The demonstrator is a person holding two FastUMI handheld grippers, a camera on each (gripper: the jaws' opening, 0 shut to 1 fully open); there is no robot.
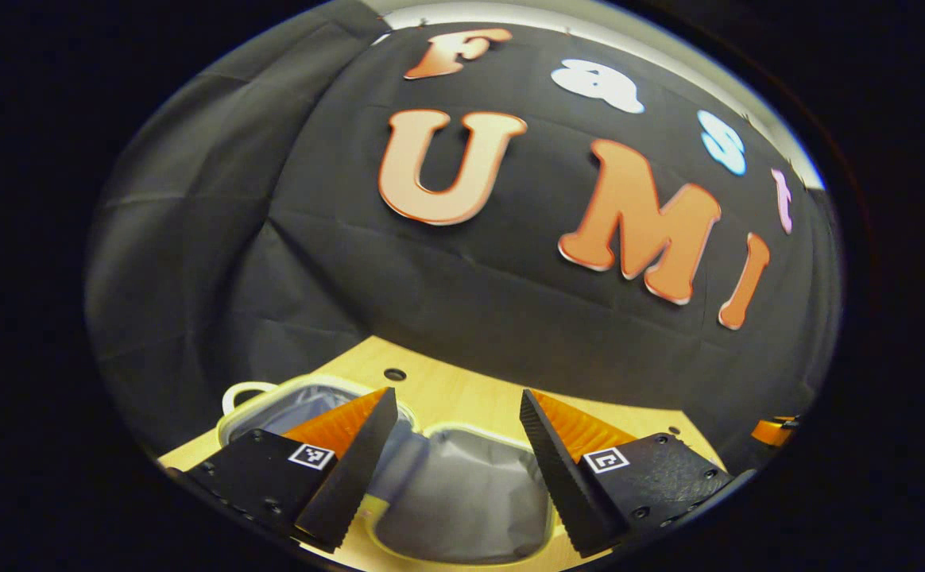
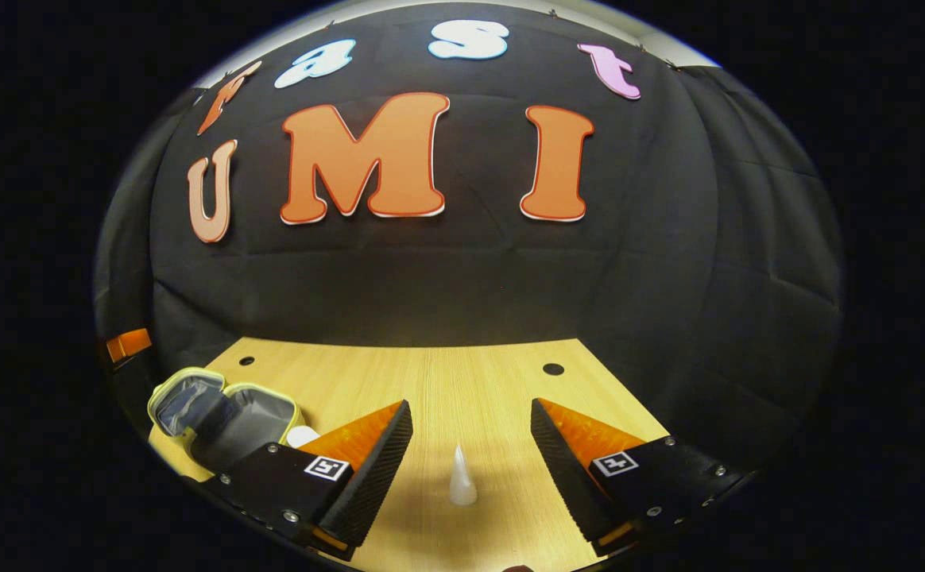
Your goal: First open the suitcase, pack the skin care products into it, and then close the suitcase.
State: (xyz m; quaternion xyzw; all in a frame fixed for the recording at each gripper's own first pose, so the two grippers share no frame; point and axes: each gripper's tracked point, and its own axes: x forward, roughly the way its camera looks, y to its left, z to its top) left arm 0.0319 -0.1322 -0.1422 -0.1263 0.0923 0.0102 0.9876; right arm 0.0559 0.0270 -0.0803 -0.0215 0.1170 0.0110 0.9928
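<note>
Suitcase [image 2: 224,417] is already lying open on the counter [image 2: 462,381], both halves facing up, so step one looks done. Packing seems to be just starting: in both views the grey lined insides are showing nothing in them, as far as I can tell.

Left gripper [image 1: 456,445] is hovering over the suitcase, jaws apart, holding nothing. Right gripper [image 2: 470,449] is pointing at the counter well to the right of the suitcase, jaws also spread and empty. A small white cone-shaped item [image 2: 462,477], likely a skin care product, is standing upright between them. A rounded white thing [image 2: 302,435] is peeking out just beside the suitcase's near right edge, mostly hidden.

Still left: loading the products, then closing.

Suitcase: small, rounded corners, pale yellow-green rim, soft crinkly grey lining. Counter: light wood grain, smooth.
</note>
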